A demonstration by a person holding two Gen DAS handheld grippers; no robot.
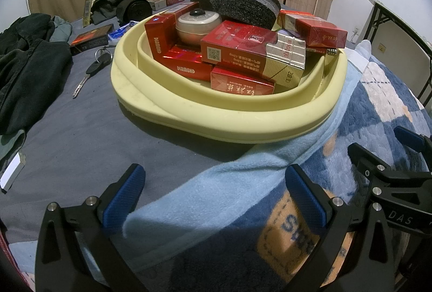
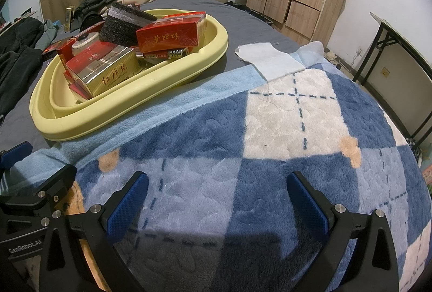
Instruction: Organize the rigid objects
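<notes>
Both wrist cams low over bed, facing forward; left nearer; both share yellow basin [image 1: 216, 127] [image 2: 113, 113].

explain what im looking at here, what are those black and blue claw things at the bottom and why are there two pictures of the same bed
Those claws are two handheld grippers; a person carries one in each hand, and each has a wide-angle camera looking forward along its fingers. So one picture is from the left gripper, the other from the right gripper. Both are open and hold nothing.

They hover over a bed with a blue checked blanket. On it sits a yellow basin piled with red cigarette packs, a black foam block and a round cream jar. Left of the basin lie a key and dark clothes.
</notes>
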